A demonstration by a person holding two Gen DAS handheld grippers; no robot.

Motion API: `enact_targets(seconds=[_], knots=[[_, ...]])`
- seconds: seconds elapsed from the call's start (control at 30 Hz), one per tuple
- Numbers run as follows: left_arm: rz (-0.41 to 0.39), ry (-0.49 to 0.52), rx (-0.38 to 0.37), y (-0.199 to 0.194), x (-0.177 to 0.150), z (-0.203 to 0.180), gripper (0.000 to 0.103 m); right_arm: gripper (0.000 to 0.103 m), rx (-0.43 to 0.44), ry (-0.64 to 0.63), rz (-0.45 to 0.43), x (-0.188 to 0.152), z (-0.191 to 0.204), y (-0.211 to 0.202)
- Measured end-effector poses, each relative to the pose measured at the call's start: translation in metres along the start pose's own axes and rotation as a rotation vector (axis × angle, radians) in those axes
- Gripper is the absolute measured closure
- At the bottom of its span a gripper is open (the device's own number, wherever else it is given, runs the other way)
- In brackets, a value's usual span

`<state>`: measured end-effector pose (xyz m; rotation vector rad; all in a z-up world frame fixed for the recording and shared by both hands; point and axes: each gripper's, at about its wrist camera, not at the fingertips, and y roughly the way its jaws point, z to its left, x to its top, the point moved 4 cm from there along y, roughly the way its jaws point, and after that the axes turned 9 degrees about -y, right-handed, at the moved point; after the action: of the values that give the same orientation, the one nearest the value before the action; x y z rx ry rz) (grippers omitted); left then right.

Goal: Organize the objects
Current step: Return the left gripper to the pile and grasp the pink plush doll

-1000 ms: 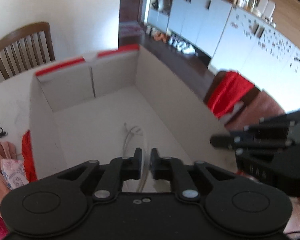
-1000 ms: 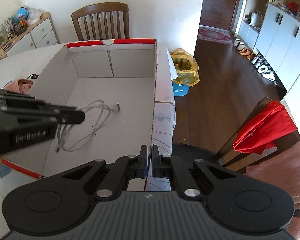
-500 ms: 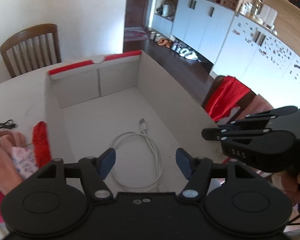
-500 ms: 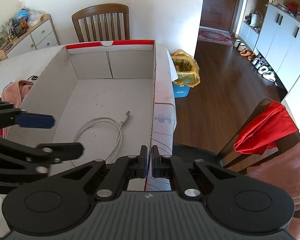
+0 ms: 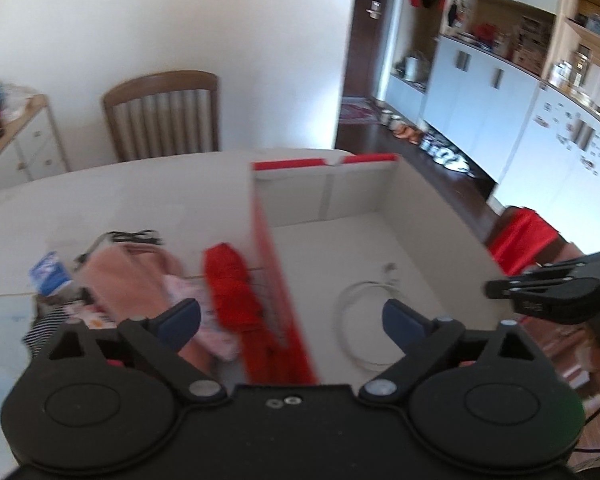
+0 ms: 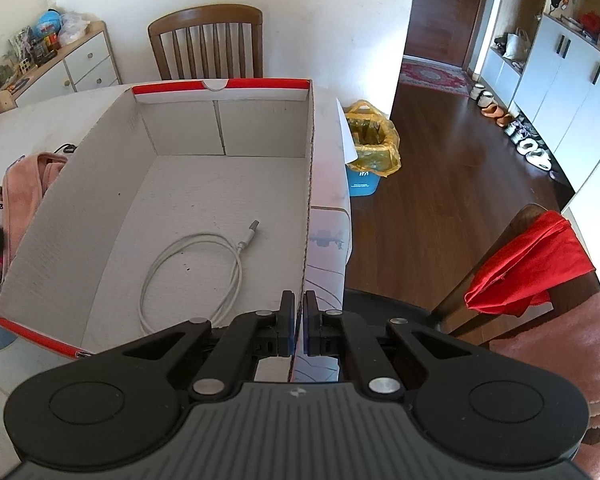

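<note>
Tongs first: the left tongs (image 5: 291, 314) are opening wide with nothing between the pads, angled down astride the box's left wall. The right tongs (image 6: 299, 326) are clamped on the right wall of the cardboard box (image 6: 310, 184), at its near end. Just beyond them, the white cable (image 6: 192, 276) lies coiled on the box floor. Red cloth (image 5: 232, 284) and pink cloth (image 5: 128, 276) sit on the bench (image 5: 112, 196) outside the left wall.

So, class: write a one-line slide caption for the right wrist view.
Right gripper clamped on the wall of a cardboard box holding a coiled white cable.
</note>
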<state>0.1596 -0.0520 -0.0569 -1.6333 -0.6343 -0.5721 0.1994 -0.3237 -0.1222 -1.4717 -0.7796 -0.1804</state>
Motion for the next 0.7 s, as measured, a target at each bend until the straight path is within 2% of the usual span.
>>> enact_targets(seconds=[0.2,0.33,0.43,0.57,0.7], knots=[[-0.022,-0.026,0.107,-0.008,0.001,0.045,0.001,0.1,-0.031,0.014,0.019,-0.002,0.006,-0.001],[-0.031,-0.006,0.173,-0.01,-0.002,0.073,0.001,0.1,-0.061,0.021,0.033,-0.006,0.013,-0.001],[-0.047,-0.009,0.172,-0.01,-0.005,0.093,0.001,0.1,-0.084,0.02,0.041,-0.008,0.017,-0.002],[-0.023,-0.024,0.181,0.002,-0.007,0.118,0.001,0.1,-0.106,0.018,0.051,-0.008,0.021,-0.003],[-0.001,0.013,0.165,0.015,-0.013,0.13,0.002,0.099,-0.126,0.023,0.063,-0.011,0.024,-0.005]])
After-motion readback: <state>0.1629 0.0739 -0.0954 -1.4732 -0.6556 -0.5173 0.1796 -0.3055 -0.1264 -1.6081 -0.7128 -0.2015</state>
